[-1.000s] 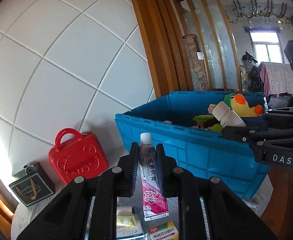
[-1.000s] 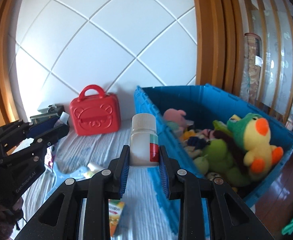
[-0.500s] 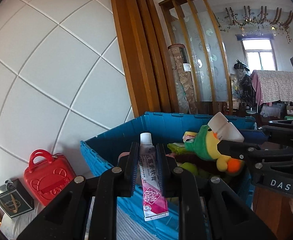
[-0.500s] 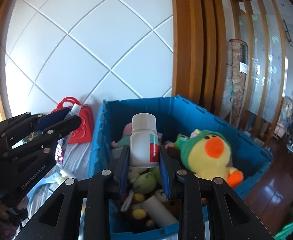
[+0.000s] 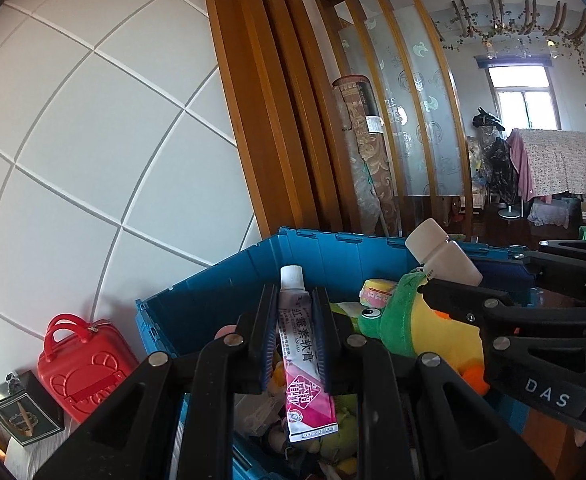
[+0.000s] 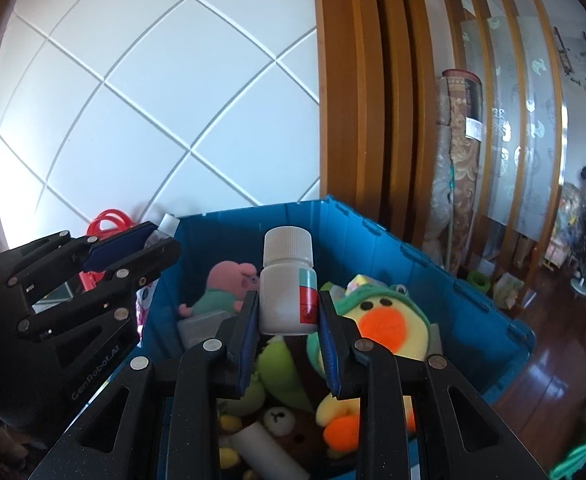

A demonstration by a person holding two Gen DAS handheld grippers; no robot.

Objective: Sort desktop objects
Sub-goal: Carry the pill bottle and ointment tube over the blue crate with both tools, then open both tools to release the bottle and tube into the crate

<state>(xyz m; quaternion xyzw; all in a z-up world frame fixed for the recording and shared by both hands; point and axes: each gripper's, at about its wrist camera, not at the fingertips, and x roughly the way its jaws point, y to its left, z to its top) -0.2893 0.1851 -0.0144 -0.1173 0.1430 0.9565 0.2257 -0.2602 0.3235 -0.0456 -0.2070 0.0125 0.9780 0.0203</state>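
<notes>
Already over the blue crate (image 6: 433,264) of plush toys, the left gripper (image 5: 295,336) clamped an ointment tube (image 5: 303,356) and the right gripper (image 6: 287,336) a white pill bottle (image 6: 287,284); both remained unreleased.

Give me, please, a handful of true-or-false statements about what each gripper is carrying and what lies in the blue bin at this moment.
1. The left gripper is clamped on a pink-and-white tube. True.
2. The right gripper is empty. False: it grips a white pill bottle with its cap up.
3. The blue bin holds plush toys, among them a yellow duck with a green hood. True.
4. The red case lies inside the bin. False: it stands outside, by the white wall.
5. Both grippers are over the bin's opening. True.
</notes>
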